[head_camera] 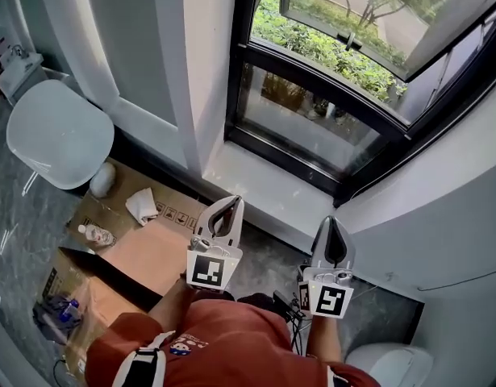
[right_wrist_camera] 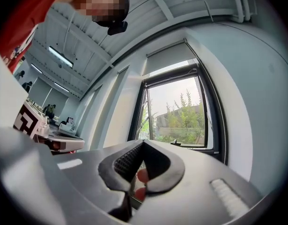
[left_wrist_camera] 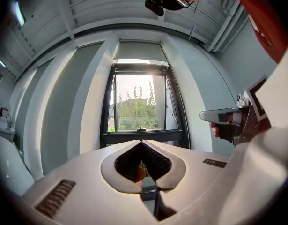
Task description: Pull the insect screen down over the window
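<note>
Insect screen sits high (grey, flat) above window.

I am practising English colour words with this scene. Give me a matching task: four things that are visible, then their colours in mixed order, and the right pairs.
Things:
1. window frame
2. chair
3. cardboard on the floor
4. person's shirt

Colours:
A. brown
B. red
C. black
D. white

Pairs: 1-C; 2-D; 3-A; 4-B
</note>
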